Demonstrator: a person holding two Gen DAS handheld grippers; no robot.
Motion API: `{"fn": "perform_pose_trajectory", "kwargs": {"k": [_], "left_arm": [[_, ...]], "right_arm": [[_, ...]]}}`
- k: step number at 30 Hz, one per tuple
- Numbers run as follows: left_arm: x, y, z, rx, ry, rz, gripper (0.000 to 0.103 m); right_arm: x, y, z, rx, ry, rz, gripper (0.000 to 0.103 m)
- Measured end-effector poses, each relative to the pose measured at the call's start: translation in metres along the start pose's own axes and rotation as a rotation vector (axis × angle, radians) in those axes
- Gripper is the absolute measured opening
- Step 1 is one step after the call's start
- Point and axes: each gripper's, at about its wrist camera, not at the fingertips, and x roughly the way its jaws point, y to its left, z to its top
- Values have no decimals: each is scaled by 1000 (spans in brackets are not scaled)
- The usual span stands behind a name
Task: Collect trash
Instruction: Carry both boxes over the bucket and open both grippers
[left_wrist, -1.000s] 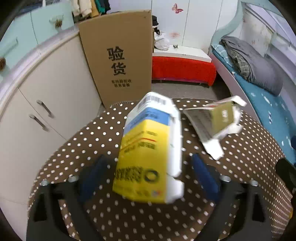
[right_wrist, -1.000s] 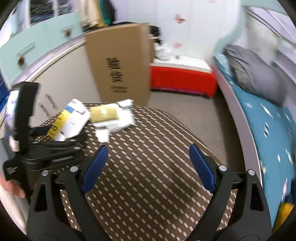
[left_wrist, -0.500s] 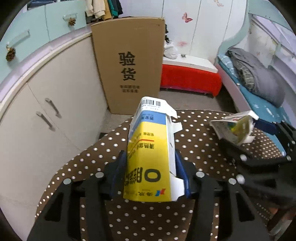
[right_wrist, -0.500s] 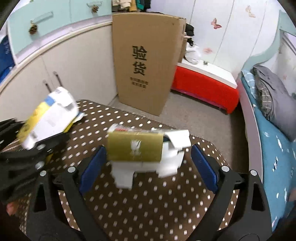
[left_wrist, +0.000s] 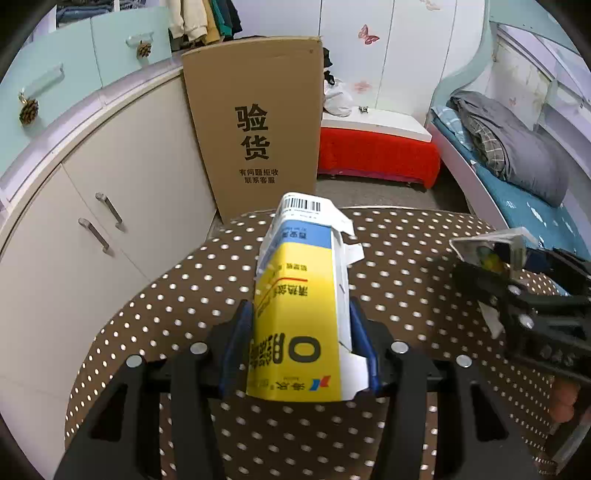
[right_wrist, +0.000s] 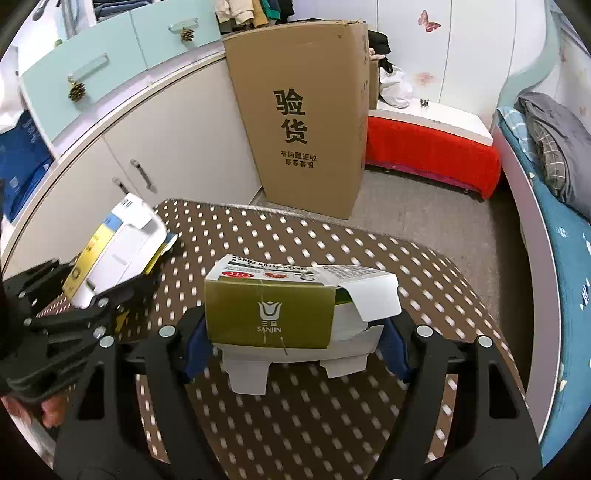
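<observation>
Brown cloth with white polka dots covers the tabletop (left_wrist: 184, 295) in a small bedroom, and both pieces of trash sit just above it. Clamped between the blue pads of the left gripper (left_wrist: 301, 343) is a yellow, blue and white cardboard medicine box (left_wrist: 299, 314), held by its two long side faces near the lower end, its barcoded top flap pointing away toward the tall brown cardboard carton (left_wrist: 258, 129) that stands on the floor against the cream cupboards. The right gripper (right_wrist: 295, 341) has just been closing its jaws around an olive-green and white cardboard box (right_wrist: 271, 314) with torn, hanging white flaps; its left pad meets the green end, while on the right the pad seems to bear only on loose flap and crumpled white card, so I judge that grip the less sure. Both boxes look empty and very light, thin-walled and easy to crush; a firm squeeze would fold them rather than break anything, and that does no harm to rubbish. The smooth printed faces could slide, so the better hold is across the solid body, not on a flap. Beyond the tabletop lie a red-skirted low bench (right_wrist: 432, 147) and a bed with blue sheet (right_wrist: 569, 240).
</observation>
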Motion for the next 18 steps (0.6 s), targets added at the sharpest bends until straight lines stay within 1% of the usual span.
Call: {"fn": "perform_pose_trajectory", "kwargs": {"k": [2, 6, 9, 13, 18], "left_arm": [[-6, -9, -4, 12, -3, 0, 51], [-21, -30, -14, 37, -4, -2, 52], [-38, -47, -24, 48, -7, -24, 51], [-64, -74, -41, 83, -17, -30, 52], [-95, -112, -67, 132, -31, -68, 52]], "right_arm": [[-12, -1, -7, -11, -11, -26, 73], [-47, -11, -27, 2, -32, -32, 73], [-69, -19, -44, 12, -39, -47, 73], [-101, -30, -66, 37, -52, -76, 73], [-146, -43, -100, 68, -87, -125, 73]]}}
